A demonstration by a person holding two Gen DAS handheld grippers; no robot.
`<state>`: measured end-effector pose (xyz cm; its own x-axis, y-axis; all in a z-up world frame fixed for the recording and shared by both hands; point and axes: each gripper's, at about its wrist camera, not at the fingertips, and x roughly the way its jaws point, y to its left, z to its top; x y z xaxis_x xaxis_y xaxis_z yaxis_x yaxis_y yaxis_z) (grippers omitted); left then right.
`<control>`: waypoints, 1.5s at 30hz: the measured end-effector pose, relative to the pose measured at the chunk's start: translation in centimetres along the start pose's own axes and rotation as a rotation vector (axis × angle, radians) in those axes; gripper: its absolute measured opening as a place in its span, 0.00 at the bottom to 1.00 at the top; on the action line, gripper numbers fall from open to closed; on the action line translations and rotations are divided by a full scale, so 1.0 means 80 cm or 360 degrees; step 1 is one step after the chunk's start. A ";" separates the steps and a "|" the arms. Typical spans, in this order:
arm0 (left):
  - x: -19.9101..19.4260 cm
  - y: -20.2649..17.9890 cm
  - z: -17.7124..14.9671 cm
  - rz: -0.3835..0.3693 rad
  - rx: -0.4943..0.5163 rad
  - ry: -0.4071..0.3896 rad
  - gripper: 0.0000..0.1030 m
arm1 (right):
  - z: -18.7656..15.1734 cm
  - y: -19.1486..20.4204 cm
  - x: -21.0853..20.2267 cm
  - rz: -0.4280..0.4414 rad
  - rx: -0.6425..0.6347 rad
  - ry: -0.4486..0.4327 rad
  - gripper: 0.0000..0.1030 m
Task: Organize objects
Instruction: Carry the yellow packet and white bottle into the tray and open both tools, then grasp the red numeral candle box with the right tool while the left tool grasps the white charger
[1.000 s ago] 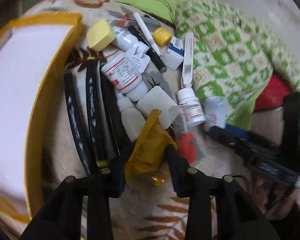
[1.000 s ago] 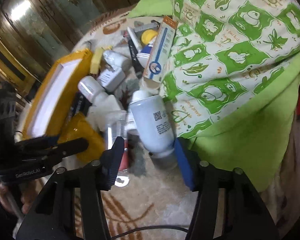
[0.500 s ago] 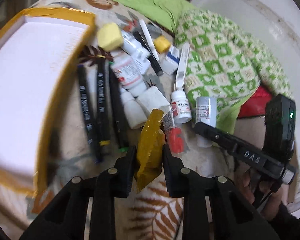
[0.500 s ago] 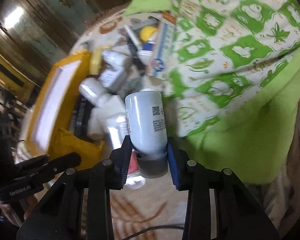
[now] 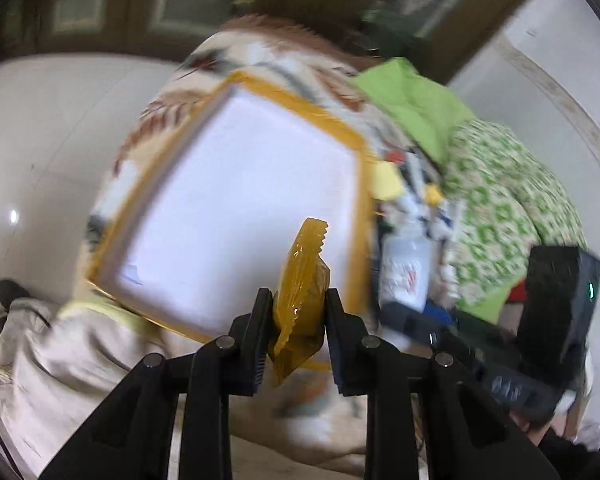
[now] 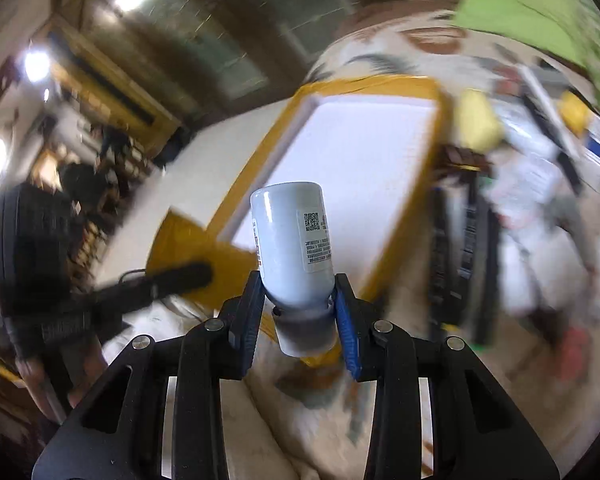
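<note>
Left wrist view: left gripper is pinching the yellow sachet over the white tray.
Right gripper is clamping the white bottle near its cap; it could be pivoting loose.

The crinkled amber plastic sachet looks glossy. The pale grey plastic bottle is smooth, with a paper label. The yellow-rimmed white tray looks matt. The green-patterned cloth appears soft.
</note>
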<state>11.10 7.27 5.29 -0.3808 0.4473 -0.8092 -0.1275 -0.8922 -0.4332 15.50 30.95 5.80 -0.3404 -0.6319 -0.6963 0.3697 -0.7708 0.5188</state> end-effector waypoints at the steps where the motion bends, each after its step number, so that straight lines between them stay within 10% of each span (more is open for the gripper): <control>1: 0.010 0.018 0.009 0.0004 -0.0042 0.0040 0.24 | 0.001 0.006 0.016 -0.0010 0.0003 0.0032 0.33; 13: 0.093 0.060 0.039 -0.0077 -0.0099 0.0381 0.25 | 0.008 0.018 0.121 -0.0312 -0.0052 0.0307 0.33; 20: 0.090 0.077 0.025 -0.0206 -0.0160 0.0073 0.40 | 0.006 0.032 0.134 -0.0420 -0.0169 0.0279 0.34; 25: 0.086 0.071 0.027 -0.0014 -0.0155 -0.0023 0.61 | 0.013 0.034 0.134 -0.0348 -0.0204 0.0259 0.37; 29: 0.052 0.069 0.019 0.0002 -0.0151 -0.0244 0.75 | 0.018 0.020 0.111 -0.0287 -0.0197 0.0190 0.64; 45: 0.013 0.002 -0.054 -0.0085 -0.0321 -0.0442 0.75 | -0.002 -0.009 0.014 0.0046 -0.0093 0.0018 0.64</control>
<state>14.63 7.82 2.65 -0.6167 0.4342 -0.6566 0.0194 -0.8255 -0.5641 15.01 30.86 4.56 -0.3191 -0.6525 -0.6873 0.4293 -0.7461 0.5090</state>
